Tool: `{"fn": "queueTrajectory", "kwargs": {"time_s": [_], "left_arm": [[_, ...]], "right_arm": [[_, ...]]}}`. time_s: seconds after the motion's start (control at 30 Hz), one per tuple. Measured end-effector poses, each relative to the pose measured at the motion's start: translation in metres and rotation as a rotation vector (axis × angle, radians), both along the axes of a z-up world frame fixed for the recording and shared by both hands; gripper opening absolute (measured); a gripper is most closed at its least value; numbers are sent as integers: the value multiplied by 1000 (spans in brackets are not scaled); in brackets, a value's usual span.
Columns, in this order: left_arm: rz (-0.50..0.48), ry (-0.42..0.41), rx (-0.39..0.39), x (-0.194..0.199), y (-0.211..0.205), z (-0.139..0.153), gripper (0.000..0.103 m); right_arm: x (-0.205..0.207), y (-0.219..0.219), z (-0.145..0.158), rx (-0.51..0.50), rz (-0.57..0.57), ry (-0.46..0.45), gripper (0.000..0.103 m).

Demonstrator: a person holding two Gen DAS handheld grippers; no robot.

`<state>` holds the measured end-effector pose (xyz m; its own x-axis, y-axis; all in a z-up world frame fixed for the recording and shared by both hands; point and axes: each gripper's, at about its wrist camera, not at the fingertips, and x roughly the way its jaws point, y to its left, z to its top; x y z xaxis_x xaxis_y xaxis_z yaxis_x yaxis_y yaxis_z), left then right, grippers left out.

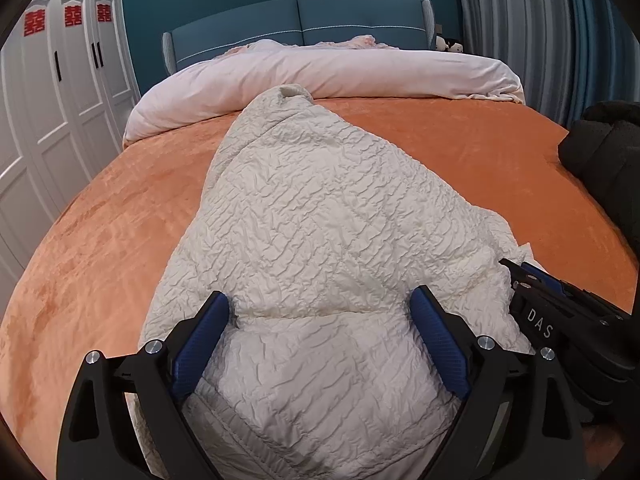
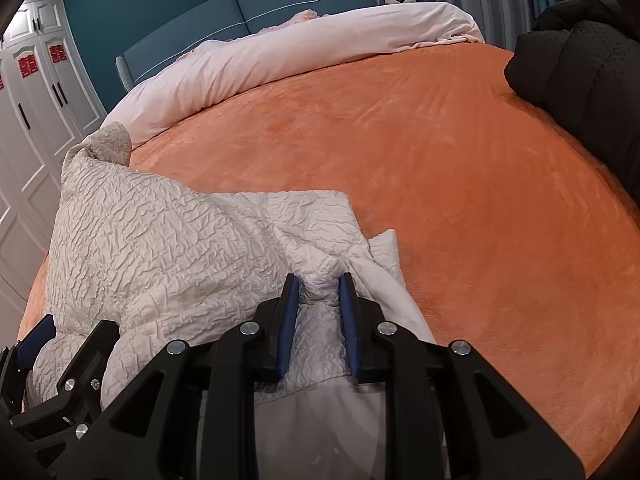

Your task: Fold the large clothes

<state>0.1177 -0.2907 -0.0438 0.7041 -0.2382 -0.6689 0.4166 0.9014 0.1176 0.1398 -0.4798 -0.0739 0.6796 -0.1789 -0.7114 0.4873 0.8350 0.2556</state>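
White letters "DAS" stand on the black body of the right tongs (image 1: pixel 516 276), lower right; red double-happiness signs (image 1: pixel 73 16) mark the wardrobe doors (image 1: pixel 60 92), upper left.

A: The cream garment (image 1: pixel 320 216) is cloth, crinkled and puckered all over, matt with a faint sheen; its lining (image 2: pixel 384 256) looks smoother.

B: And the bed cover (image 2: pixel 460 184)?

A: Orange, plush and velvety, with brushed streaks. The pink duvet (image 1: pixel 320 72) is soft, matt cloth.

B: The left gripper (image 1: pixel 322 308)?

A: Matt black plastic, ribbed blue pads (image 1: pixel 440 340), shiny metal bolts (image 1: pixel 486 343). The right gripper (image 2: pixel 319 280) looks the same. The wardrobe (image 1: pixel 60 120) is smooth white panelling.
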Motion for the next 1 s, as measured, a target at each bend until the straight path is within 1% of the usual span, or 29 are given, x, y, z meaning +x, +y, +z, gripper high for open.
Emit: {"fn": "queueTrajectory", "kwargs": {"time_s": [0.27,0.33,0.37,0.43,0.5,0.53,0.6,0.63,0.67,0.7,0.77,0.8,0.83,0.9,0.93,0.97,1.0], "left_arm": [[3,-2,2,-1,-1,0,89],[-2,20,-12,0,2,6,90],[-10,46,-15,0,5,13,90],[-30,104,-13,-5,18,33,91],[-24,124,-12,-14,32,49,91],[-18,129,-9,-20,41,57,91],[-1,135,1,-33,59,66,91],[7,145,8,-37,66,67,91],[22,172,23,-41,74,63,91],[27,204,36,-43,78,57,91],[35,276,36,-45,88,43,93],[46,293,19,-47,95,40,93],[55,303,3,-47,100,40,93],[66,312,-5,-49,106,41,93],[66,312,-5,-50,107,41,93],[67,312,-3,-51,107,41,93],[68,311,-4,-52,107,41,93]], "right_arm": [[0,1,0,-7,-1,3,19],[1,2,5,-16,13,20,20],[2,3,9,-17,22,32,20],[-2,4,27,-20,21,72,21],[-22,12,57,57,5,33,23],[-32,22,73,87,28,11,23],[-43,43,86,82,83,20,24],[-45,54,84,80,119,56,25],[-46,66,71,84,165,124,25],[-49,76,58,69,189,164,25],[-60,87,44,34,194,174,25],[-61,87,46,41,185,187,25],[-64,85,55,68,157,202,27],[-72,86,72,99,155,160,28],[-76,91,79,67,170,152,28],[-77,96,78,33,178,173,28],[-77,102,68,0,198,216,29]]}}
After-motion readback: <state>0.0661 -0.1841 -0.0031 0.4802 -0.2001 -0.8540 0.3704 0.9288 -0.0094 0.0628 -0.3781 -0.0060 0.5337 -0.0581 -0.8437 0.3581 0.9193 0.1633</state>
